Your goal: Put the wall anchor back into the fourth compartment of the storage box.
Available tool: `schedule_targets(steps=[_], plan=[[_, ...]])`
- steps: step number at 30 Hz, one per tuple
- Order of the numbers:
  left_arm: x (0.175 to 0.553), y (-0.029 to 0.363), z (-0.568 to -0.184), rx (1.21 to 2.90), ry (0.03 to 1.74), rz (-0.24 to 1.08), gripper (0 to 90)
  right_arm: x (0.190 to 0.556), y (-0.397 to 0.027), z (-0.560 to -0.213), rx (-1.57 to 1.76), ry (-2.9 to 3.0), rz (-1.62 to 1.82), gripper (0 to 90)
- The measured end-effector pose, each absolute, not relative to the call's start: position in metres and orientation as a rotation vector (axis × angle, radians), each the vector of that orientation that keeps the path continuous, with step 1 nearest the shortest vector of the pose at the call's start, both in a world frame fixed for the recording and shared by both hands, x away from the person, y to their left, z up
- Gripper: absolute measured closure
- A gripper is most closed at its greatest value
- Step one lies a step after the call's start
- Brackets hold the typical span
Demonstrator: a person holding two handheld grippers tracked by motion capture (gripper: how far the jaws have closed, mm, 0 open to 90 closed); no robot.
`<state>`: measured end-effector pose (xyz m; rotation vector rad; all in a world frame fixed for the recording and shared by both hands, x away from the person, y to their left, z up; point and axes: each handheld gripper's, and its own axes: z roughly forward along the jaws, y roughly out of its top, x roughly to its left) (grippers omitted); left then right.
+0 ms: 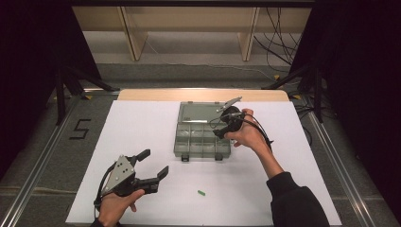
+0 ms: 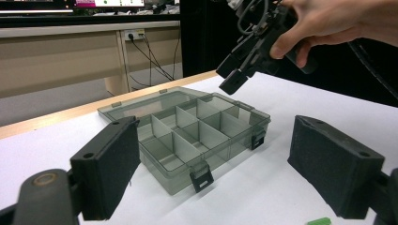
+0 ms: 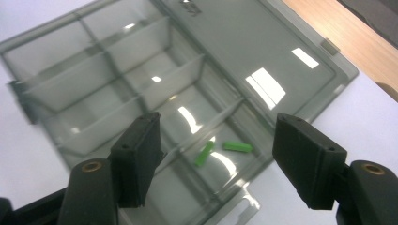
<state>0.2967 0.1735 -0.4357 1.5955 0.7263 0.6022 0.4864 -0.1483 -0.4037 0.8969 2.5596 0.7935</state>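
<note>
We see the box (image 1: 202, 137) at the table's (image 1: 142, 127) middle, lid (image 1: 198, 112) lying open behind it. Two sticks (image 3: 220, 150) lie in one corner compartment. A third stick (image 1: 201, 192) lies on the table before the box.

A white table with a box and a little green piece

The table (image 1: 142, 137) had a white top with a wooden strip at the far edge. A see-through grey box (image 1: 202, 130) lay open on it, and one small green piece (image 1: 201, 192) lay near the front.
</note>
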Motion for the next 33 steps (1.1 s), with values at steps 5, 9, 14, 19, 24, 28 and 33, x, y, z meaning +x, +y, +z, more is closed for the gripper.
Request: schedule_targets(steps=[5,9,14,19,24,28,33], plan=[[0.297,0.174,-0.436,1.591,0.718,0.606,16.1,0.471,-0.146,-0.399,0.841,2.568,0.823,32.3],[0.298,0.174,-0.436,1.593,0.715,0.608,16.1,0.46,-0.145,-0.397,0.833,2.575,0.825,31.9],[0.298,0.174,-0.436,1.594,0.716,0.609,16.1,0.45,-0.145,-0.397,0.809,2.564,0.829,31.1],[0.297,0.174,-0.435,1.59,0.72,0.607,16.1,0.44,-0.143,-0.394,0.79,2.601,0.834,30.8],[0.297,0.174,-0.435,1.59,0.717,0.608,16.1,0.426,-0.14,-0.392,0.732,2.606,0.843,30.3],[0.297,0.174,-0.435,1.589,0.717,0.608,16.1,0.415,-0.138,-0.391,0.695,2.62,0.84,29.8],[0.297,0.174,-0.435,1.589,0.719,0.608,16.1,0.401,-0.134,-0.393,0.674,2.632,0.842,29.4]])
